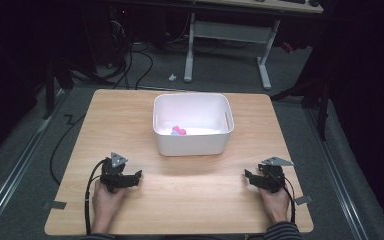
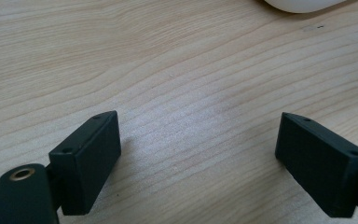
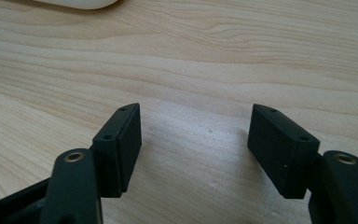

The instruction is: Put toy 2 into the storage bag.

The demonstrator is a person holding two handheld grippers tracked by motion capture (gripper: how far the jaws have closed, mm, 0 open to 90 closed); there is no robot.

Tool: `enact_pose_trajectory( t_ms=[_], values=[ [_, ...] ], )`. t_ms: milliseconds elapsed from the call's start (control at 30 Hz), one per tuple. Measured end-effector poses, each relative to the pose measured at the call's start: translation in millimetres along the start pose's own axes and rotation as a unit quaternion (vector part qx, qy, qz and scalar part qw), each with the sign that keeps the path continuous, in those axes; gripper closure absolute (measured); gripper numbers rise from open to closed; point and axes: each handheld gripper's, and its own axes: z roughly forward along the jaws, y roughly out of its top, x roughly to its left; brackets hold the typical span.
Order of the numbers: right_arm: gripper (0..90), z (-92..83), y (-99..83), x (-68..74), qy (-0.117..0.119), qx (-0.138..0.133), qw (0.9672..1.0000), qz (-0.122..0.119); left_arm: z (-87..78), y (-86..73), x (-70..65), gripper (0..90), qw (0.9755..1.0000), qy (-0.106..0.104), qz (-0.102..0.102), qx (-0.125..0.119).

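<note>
While two grippers rest low on the wooden table (image 1: 180, 200), one in each of the person's hands, a single white tub (image 1: 192, 145) stands between and beyond them near the middle of the tabletop, well apart from both. At the left, the left gripper (image 1: 136, 177) sits just above the near edge with its jaws spread wide and nothing between them; the left gripper view has bare wood grain in the gap and one rounded corner of the tub at the top right. Inside the tub lie small things (image 1: 178, 131) against its near wall, one pink and at least one pale blue, too small to count surely. At the right, the right gripper (image 1: 248, 176) is parted as well, less widely, and grips nothing; bare wood lies between its pads. Each gripper carries one grey three-cornered plate and trails one black cable. Two bits of grey tape stick out at the table's near corners. Beyond lies grey carpet, loose cables and a white-legged desk (image 1: 227, 40) in a dark room.
</note>
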Motion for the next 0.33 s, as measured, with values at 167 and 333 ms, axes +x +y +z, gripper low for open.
enact_pose_trajectory(
  t_ms=[167,333],
  values=[
    [31.2,3.1,-1.1,3.3,-0.012,-0.005,0.9997,-0.022,0.0,0.0,0.0,14.2,1.0,0.0,0.0,0.0],
    [28.0,3.6,-0.9,4.1,-0.009,-0.003,0.9997,-0.023,0.0,0.0,0.0,14.2,1.0,0.0,0.0,0.0]
  ],
)
